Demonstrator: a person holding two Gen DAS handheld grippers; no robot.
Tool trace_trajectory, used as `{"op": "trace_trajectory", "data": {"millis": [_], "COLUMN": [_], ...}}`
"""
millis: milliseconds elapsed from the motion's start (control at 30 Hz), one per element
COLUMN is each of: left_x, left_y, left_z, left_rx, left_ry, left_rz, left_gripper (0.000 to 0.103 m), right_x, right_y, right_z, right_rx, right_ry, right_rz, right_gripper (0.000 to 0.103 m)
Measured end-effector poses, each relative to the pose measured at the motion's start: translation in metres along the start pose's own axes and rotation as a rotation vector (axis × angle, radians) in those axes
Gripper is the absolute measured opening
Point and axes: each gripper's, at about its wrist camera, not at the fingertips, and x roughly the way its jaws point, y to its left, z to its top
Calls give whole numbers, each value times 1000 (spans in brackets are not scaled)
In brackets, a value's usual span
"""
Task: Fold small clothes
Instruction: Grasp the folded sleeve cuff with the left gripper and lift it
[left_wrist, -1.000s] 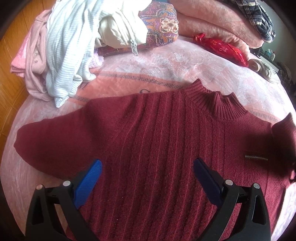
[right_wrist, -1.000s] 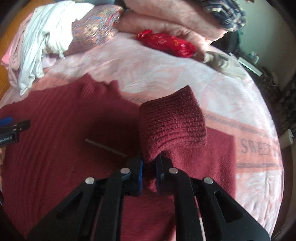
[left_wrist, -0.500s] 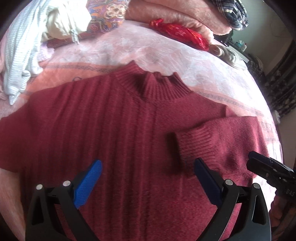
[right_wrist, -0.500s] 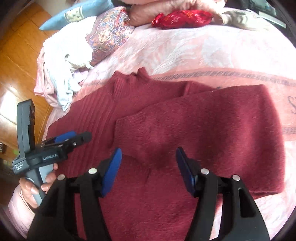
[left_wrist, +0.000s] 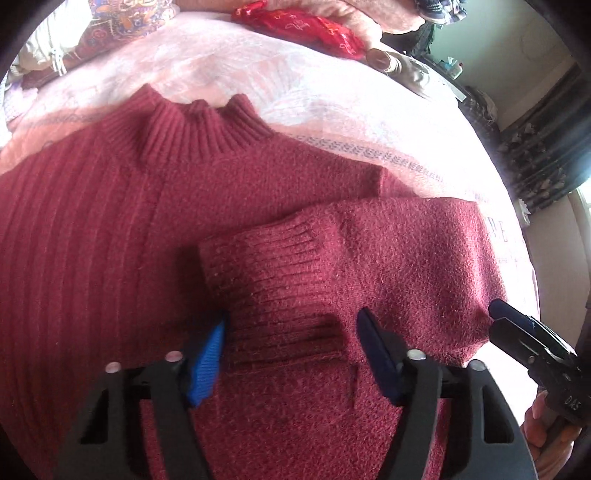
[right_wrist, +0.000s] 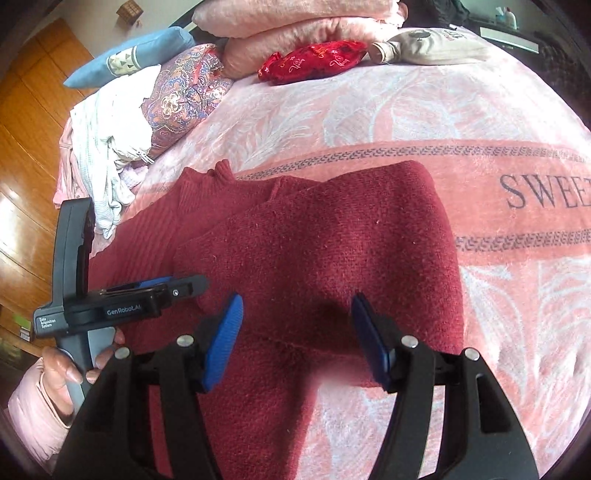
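Note:
A dark red knit sweater (left_wrist: 110, 236) lies flat on the pink bed cover, collar (left_wrist: 199, 129) away from me. Its right sleeve (left_wrist: 388, 251) is folded across the chest, ribbed cuff (left_wrist: 266, 266) near the middle. My left gripper (left_wrist: 291, 332) is open, its blue pads on either side of the cuff, just above it. My right gripper (right_wrist: 295, 317) is open and empty over the folded sleeve (right_wrist: 314, 251). The left gripper also shows in the right wrist view (right_wrist: 184, 286), and the right gripper shows at the right edge of the left wrist view (left_wrist: 517, 325).
The pink bed cover (right_wrist: 424, 118) with the word SWEET spreads to the right. A pile of clothes (right_wrist: 110, 140), patterned and blue pillows (right_wrist: 184, 88), a red bag (right_wrist: 314, 61) and pink blankets (right_wrist: 295, 18) lie at the back. Wooden floor (right_wrist: 22, 147) is at left.
The right gripper has let go of the sleeve, which now lies folded across the chest, and has drawn back open. The left gripper has moved right, over the cuff.

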Motion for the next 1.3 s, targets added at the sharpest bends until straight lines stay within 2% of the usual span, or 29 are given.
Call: {"op": "trace_trajectory", "data": {"millis": [67, 133, 200, 333, 433, 567, 667, 767, 833, 900, 967, 1100, 1200, 1267, 1300], "left_x": [5, 4, -4, -40, -75, -110, -116, -99, -87, -79, -76, -74, -82, -82, -79], "left_y": [1, 3, 7, 10, 29, 65, 105, 146, 163, 177, 189, 190, 188, 186, 186], "left_z": [3, 3, 1, 4, 8, 12, 11, 6, 3, 1, -2, -5, -5, -3, -3], "left_rx": [-13, -29, -51, -40, -57, -50, -90, -143, -173, -198, -201, -195, -191, -174, -170], "left_ry": [-3, -18, -45, -151, -225, -275, -262, -186, -167, -152, -144, -130, -135, -138, -130], "left_rz": [-18, -53, -85, -70, -74, -18, 49, 42, 76, 91, 105, 97, 85, 108, 133], "left_gripper": [41, 16, 14, 14, 14, 14, 14, 14, 14, 14, 15, 16, 17, 20, 23], "right_x": [-2, -5, -10, -22, -26, -14, 5, 26, 38, 47, 52, 53, 48, 53, 56], "right_y": [-2, -2, -2, -4, -5, 2, 11, 14, 16, 19, 20, 5, 2, 1, 1], "right_z": [-1, -1, 0, 7, 11, 13, 12, 11, 9, 6, 4, 4, 5, 1, -1], "right_rx": [8, 0, -1, 28, 48, 60, 69, 107, 143, 144, 148, 267, 278, 279, 274], "right_ry": [-8, -15, -32, -64, -70, -26, 34, 96, 135, 152, 166, 170, 182, 211, 216], "right_rz": [3, -2, -4, 15, 29, 47, 15, 23, 50, 33, 27, 96, 78, 54, 29], "right_gripper": [62, 62, 62, 62, 62, 64, 64, 65, 66, 67, 68, 68, 71, 53, 50]}}
